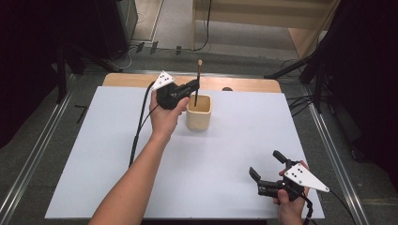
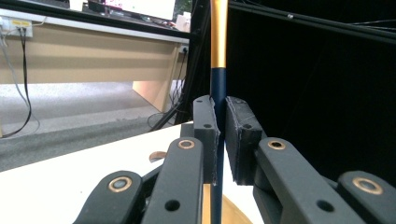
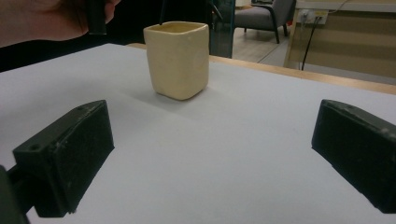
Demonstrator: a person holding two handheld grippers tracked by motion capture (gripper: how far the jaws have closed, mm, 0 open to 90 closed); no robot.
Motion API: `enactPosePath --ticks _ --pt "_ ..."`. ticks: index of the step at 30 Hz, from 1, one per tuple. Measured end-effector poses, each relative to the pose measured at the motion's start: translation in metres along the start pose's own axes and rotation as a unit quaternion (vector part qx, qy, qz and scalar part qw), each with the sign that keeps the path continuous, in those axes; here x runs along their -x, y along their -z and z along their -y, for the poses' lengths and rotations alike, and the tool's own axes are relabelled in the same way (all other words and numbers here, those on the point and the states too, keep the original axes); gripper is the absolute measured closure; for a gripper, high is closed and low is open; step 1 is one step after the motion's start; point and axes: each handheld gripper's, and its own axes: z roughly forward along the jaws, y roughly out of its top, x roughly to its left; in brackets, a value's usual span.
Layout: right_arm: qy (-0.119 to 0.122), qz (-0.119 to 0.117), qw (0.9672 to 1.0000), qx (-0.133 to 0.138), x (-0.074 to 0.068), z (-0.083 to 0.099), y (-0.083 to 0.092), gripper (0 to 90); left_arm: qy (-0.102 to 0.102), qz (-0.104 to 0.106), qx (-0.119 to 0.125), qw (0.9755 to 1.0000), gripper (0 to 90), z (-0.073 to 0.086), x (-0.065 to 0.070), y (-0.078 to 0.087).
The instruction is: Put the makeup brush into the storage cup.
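My right hand-held gripper [image 1: 268, 174], jaws apart and empty, rests low right on the surface [image 1: 94, 154]. Upper centre, my left hand-held gripper [image 1: 195, 86] clamps the brush [image 1: 198, 75] upright in the cream cup [image 1: 199, 117]. Next, I judge: lower and release.

Stick [image 2: 218, 60]: slender, dark blue lower shaft, gold upper part, pale tip. Stands upright, clamped between the left gripper [image 1: 194, 85]'s closed jaws, lower end inside the cup [image 1: 199, 114]. Cup: cream, squarish, upright, directly below those jaws, well ahead of the right gripper [image 1: 266, 165]'s spread jaws.
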Motion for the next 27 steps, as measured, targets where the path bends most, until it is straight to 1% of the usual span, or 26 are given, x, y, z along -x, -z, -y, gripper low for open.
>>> enactPosePath --ticks 3,6,16,21,27 --pt "0.000 0.000 1.0000 -0.001 0.000 0.000 0.000 0.0 0.001 -0.003 -0.002 1.0000 84.4 0.004 -0.001 0.000" --pt "-0.001 0.000 1.0000 -0.001 -0.001 0.000 -0.001 0.0 -0.001 -0.006 -0.010 0.9999 84.4 0.007 -0.002 -0.001" --pt "0.000 0.000 1.0000 -0.002 0.000 0.001 -0.001 0.0 0.002 -0.011 -0.019 0.9998 84.4 0.022 -0.005 -0.001" --pt "0.001 0.000 1.0000 -0.002 0.000 0.001 -0.001 0.0 -0.008 -0.010 -0.030 0.9995 84.3 0.025 -0.004 -0.002" --pt "0.001 0.000 1.0000 -0.002 -0.001 0.000 -0.001 0.0 -0.009 -0.011 -0.035 0.9993 84.3 0.028 -0.002 -0.004"
